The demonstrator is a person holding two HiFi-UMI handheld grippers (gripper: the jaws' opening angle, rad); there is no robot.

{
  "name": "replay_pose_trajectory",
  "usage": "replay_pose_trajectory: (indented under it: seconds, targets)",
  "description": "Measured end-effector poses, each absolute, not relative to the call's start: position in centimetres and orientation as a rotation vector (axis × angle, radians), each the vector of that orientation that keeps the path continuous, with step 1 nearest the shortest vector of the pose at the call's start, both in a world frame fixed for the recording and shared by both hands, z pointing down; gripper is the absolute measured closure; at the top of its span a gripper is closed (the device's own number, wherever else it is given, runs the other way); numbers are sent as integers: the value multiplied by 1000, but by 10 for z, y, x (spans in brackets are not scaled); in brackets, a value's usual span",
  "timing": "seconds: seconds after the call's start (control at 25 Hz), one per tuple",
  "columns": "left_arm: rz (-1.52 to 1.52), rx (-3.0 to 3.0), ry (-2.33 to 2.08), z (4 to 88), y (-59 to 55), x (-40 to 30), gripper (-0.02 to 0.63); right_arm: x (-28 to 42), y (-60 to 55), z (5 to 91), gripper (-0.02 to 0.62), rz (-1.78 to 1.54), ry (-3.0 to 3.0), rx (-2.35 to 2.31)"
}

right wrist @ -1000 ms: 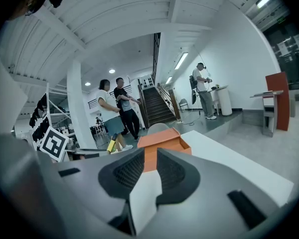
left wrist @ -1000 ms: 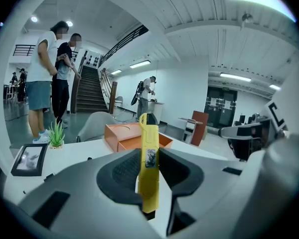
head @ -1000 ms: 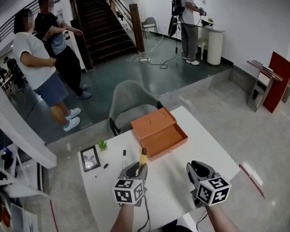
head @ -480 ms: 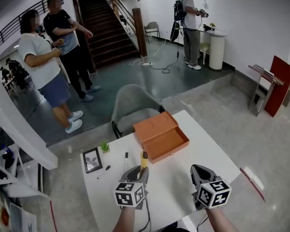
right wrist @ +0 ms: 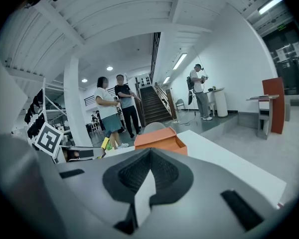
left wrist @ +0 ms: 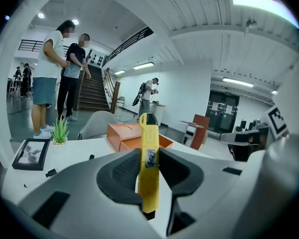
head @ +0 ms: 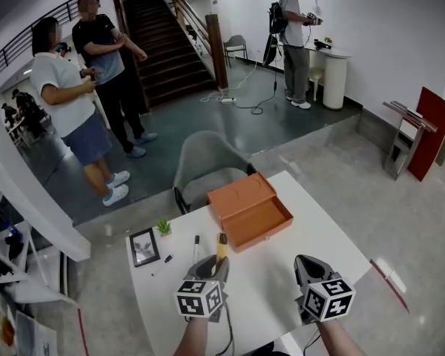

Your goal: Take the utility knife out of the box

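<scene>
Utility knife (left wrist: 149, 133) stands clamped between left tongs (left wrist: 150, 156).

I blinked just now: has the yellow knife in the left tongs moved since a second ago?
No. The yellow knife, held in the left tongs, sits just as near the orange box as before.

Yellow utility knife (head: 220, 246), lower centre, sits clamped in the left gripper (head: 212, 264). Orange box (head: 250, 212), frame centre, stands open.
</scene>
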State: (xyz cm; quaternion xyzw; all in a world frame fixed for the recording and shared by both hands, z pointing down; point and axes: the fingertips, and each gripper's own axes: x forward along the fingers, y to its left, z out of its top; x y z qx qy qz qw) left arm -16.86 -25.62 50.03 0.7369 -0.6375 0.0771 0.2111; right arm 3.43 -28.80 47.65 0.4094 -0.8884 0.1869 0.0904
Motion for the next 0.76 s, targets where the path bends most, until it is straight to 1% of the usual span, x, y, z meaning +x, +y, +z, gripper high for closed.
replay_pose_trajectory:
  seconds: [0.76]
  targets:
    - [206,2050,-1790,494,-253,-166,494,36,-284,477,595,577,-2653,1204]
